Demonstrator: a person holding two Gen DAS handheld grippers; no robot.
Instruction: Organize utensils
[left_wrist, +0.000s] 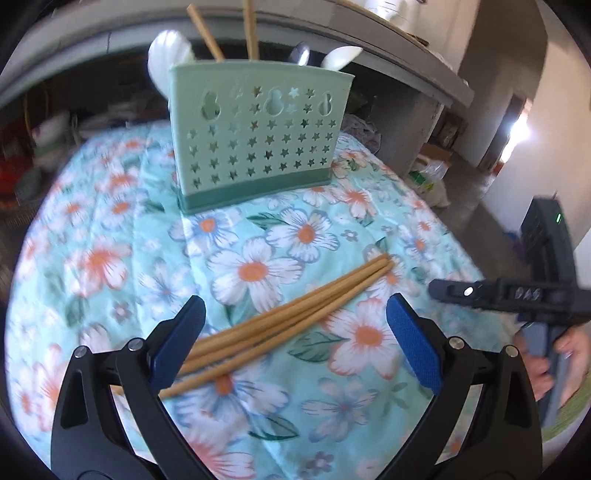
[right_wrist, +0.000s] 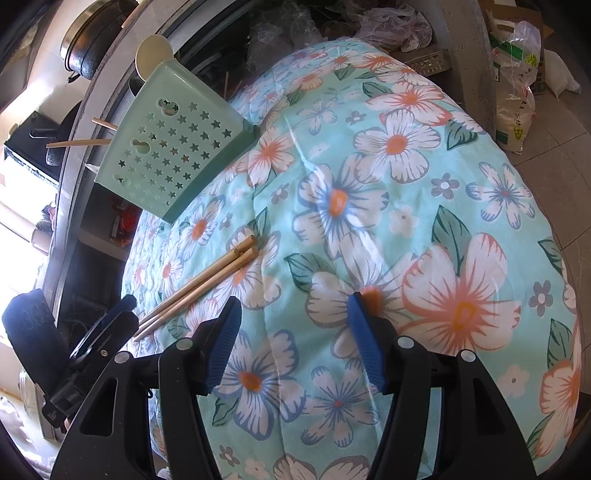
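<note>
Four loose chopsticks (left_wrist: 280, 325) lie between the wide-open, empty left tool (left_wrist: 295, 332), long axis toward two o'clock, while the half-open right tool (right_wrist: 293, 332) holds nothing.

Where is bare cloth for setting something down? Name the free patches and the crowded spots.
Free: the floral cloth right of the wooden chopsticks, under the open right gripper; also the strip between the chopsticks and the green star-perforated utensil holder. Crowded: around the chopsticks, between the open left gripper fingers.
</note>
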